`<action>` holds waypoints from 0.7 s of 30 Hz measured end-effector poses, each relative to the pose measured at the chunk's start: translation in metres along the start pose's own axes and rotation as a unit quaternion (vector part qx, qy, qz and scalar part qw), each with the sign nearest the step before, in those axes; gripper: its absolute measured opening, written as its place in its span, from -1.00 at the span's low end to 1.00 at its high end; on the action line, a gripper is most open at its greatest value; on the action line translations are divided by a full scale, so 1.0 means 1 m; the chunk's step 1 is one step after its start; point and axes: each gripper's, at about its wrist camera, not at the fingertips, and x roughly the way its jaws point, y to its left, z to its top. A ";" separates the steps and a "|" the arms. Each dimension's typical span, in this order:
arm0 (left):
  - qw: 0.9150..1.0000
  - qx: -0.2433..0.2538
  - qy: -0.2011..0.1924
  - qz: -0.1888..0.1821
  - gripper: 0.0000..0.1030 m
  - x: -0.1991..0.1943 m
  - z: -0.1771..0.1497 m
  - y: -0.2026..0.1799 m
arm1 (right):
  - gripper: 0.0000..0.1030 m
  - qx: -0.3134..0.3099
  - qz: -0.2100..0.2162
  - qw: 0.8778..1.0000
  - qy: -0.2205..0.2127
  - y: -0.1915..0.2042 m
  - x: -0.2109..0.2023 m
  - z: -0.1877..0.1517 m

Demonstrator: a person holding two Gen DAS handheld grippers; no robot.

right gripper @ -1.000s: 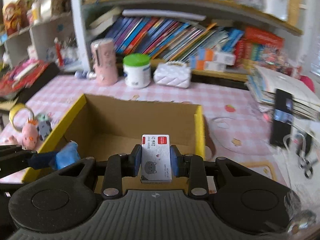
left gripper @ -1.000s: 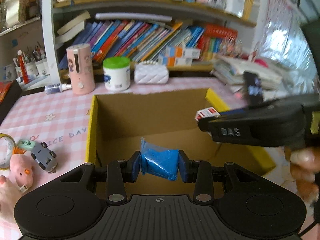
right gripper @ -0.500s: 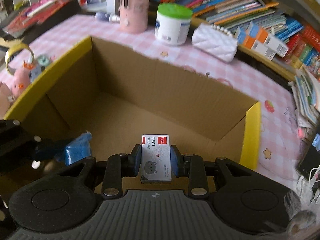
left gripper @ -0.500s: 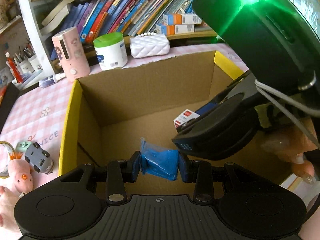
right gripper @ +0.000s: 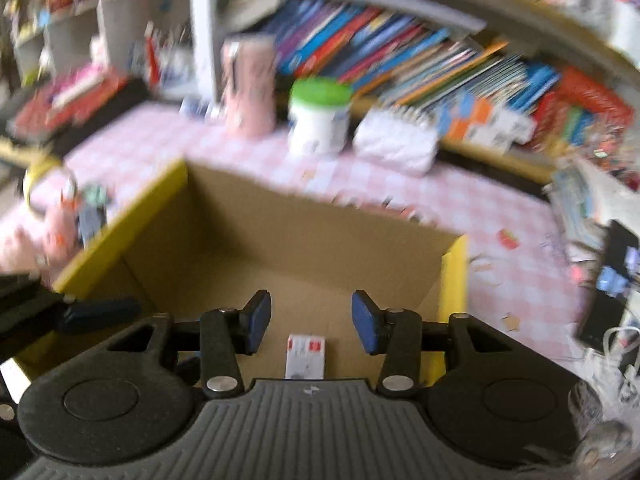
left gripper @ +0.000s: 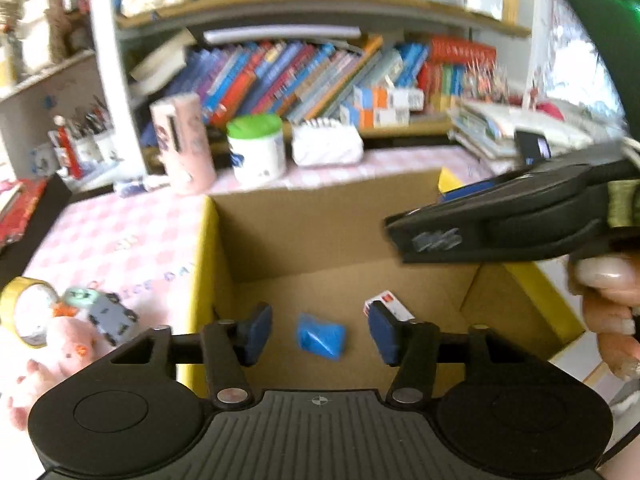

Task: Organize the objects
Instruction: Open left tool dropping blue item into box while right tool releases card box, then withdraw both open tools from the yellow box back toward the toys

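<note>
The left gripper (left gripper: 318, 334) hangs over the open cardboard box (left gripper: 320, 232), its blue pads (left gripper: 258, 332) spread wide with nothing between them. Below the gap, a small blue packet (left gripper: 320, 336) lies on the box floor, apart from both pads. Just to its right, a small white card box with a red patch (left gripper: 386, 306) also lies on the floor, partly hidden behind the right pad.

The right gripper (right gripper: 311, 322) is above the same box (right gripper: 304, 236), and its pads (right gripper: 366, 326) are likewise spread and hold nothing. The white card box (right gripper: 306, 356) rests on the floor under it, near the gripper's body. In the left wrist view the right gripper (left gripper: 512, 224) reaches in from the right side over the box, held by a hand (left gripper: 608, 312).

On the pink checked table (left gripper: 120, 232) to the left of the box sit a pink toy pig (left gripper: 68, 344), a grey toy car (left gripper: 112, 316) and a roll of yellow tape (left gripper: 28, 308). Behind the box stand a pink cylinder (left gripper: 184, 148), a white jar with a green lid (left gripper: 256, 148) and a white quilted pouch (left gripper: 326, 144), in front of a shelf of books (left gripper: 304, 76)
</note>
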 end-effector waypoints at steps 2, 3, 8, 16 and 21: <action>1.000 -0.009 -0.025 -0.001 0.33 -0.019 0.000 0.005 | -0.02 0.027 -0.021 0.999 -0.035 -0.004 -0.021 -0.001; 0.999 -0.013 -0.039 0.000 0.43 -0.029 -0.001 0.008 | 0.06 0.041 -0.033 0.997 -0.057 -0.005 -0.035 -0.003; 0.994 -0.026 -0.099 0.022 0.67 -0.067 -0.011 0.021 | 0.39 0.109 -0.100 0.979 -0.143 -0.010 -0.095 -0.026; 0.995 -0.041 -0.090 0.030 0.70 -0.093 -0.057 0.044 | 0.40 0.167 -0.174 0.961 -0.137 0.025 -0.127 -0.087; 0.995 -0.061 -0.062 0.042 0.70 -0.102 -0.090 0.068 | 0.40 0.172 -0.175 0.966 -0.077 0.063 -0.119 -0.117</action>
